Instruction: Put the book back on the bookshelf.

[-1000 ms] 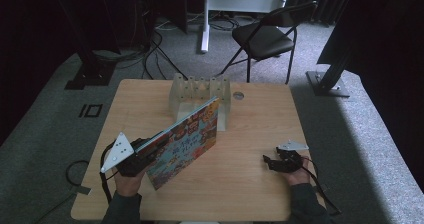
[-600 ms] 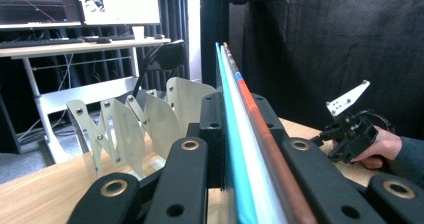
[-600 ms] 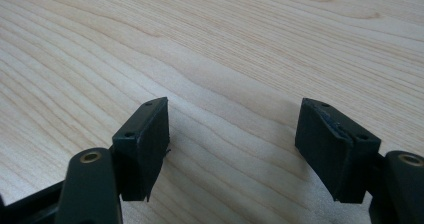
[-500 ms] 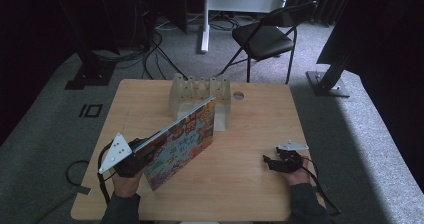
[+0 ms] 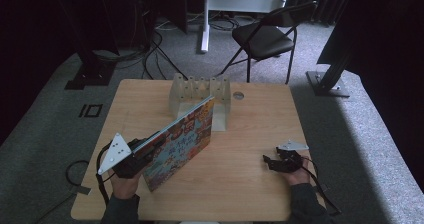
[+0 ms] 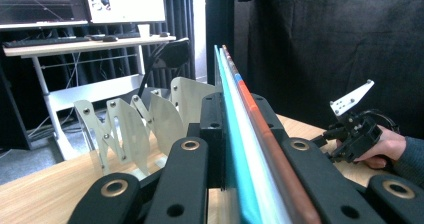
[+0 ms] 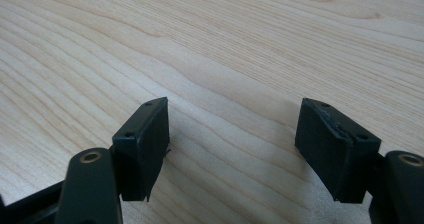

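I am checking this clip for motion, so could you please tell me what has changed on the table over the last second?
Nothing visibly changed. The left gripper stays shut on the book, which is still tilted toward the rack, and the right gripper keeps resting open on the table.

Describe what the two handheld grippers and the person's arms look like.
Both are black, with two blocky jaws whose links carry brass-coloured rivets. The left gripper bears a grey three-cornered plate dotted with small holes; the right gripper carries a smaller grey plate. A black cable trails from each toward the table's near edge. The person wears dark long sleeves reaching the wrists.
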